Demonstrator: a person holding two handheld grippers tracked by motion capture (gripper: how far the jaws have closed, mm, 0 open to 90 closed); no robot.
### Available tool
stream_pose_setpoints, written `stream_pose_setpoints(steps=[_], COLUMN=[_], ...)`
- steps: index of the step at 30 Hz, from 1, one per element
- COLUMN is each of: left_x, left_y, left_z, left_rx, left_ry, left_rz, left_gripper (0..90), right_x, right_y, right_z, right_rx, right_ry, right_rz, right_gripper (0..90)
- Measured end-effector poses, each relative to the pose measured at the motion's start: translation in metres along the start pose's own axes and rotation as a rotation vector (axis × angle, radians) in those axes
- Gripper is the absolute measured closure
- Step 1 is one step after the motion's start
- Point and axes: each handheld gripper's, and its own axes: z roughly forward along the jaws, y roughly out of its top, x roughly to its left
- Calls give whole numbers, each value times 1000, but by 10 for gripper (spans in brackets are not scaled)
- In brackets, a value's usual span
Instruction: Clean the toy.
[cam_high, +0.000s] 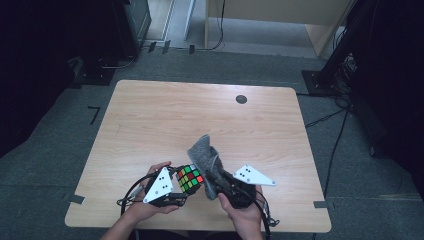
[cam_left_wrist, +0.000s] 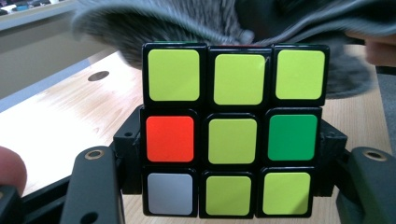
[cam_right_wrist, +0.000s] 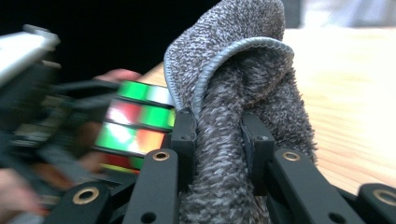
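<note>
The high view was dim at its edges, with soft light on the pale wooden table (cam_high: 210, 115) and faint shadows. In the left gripper view the colourful stickered puzzle cube (cam_left_wrist: 233, 130) was sharp, the grey fuzzy cloth (cam_left_wrist: 196, 21) smeared. The right gripper view blurred leftward.

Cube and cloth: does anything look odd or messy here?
Nothing is spilled or broken. The cube is scrambled: its yellow face carries a red, a green and a white sticker. The left gripper clamps it; the right gripper pinches a bunched grey cloth.
</note>
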Motion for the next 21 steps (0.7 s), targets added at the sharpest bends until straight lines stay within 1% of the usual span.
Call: stream_pose_setpoints(steps=[2,3,4,5,6,7,8,9,10,11,12,13,14,15,16,17,18,19,20,21], left_x=[0,0,-1,-3,-4,-4,-5,-4,-4,-4,-1,0,2,4,5,6,5,4,1,-1], left_y=[0,0,0,0,0,0,0,0,0,0,-1,-2,-1,-1,0,0,-1,-3,-4,-4], left_z=[1,2,3,3,4,4,4,3,2,2,0,-1,-2,-4,-4,-4,-3,0,2,4], left_rx=[0,9,13,12,15,18,16,15,16,16,10,6,-6,-19,-23,-15,6,26,40,44], left_ry=[12,16,18,17,15,14,9,4,7,7,4,5,7,6,11,18,22,26,25,17], left_rz=[3,8,16,16,20,26,22,17,18,18,6,1,-7,-22,-27,-19,-1,19,34,37], left_gripper=[338,338,337,338,337,338,338,338,338,338,337,338,338,337,338,338,338,337,337,337], right_x=[-6,-5,0,7,13,21,26,29,29,24,16,9,4,-1,-6,-9,-8,-4,1,7], right_y=[0,1,3,5,6,7,6,5,3,2,1,0,-1,-3,-4,-4,-3,-1,1,3], right_z=[-2,-4,-7,-8,-7,-6,-4,-1,1,2,3,3,2,1,-1,-3,-5,-7,-8,-8], right_rx=[12,-3,-26,-39,-46,-46,-38,-24,-20,-26,-15,-4,1,2,2,-14,-34,-52,-71,-84], right_ry=[-48,-43,-15,16,43,82,106,105,96,96,52,-8,-53,-111,-131,-104,-59,-16,28,76], right_rz=[0,0,-10,-30,-55,-79,-100,-110,-104,-81,-67,-71,-72,-87,-77,-46,-24,-19,-26,-38], right_gripper=[721,720,720,719,718,717,717,716,716,718,720,721,722,722,723,722,722,721,720,720])
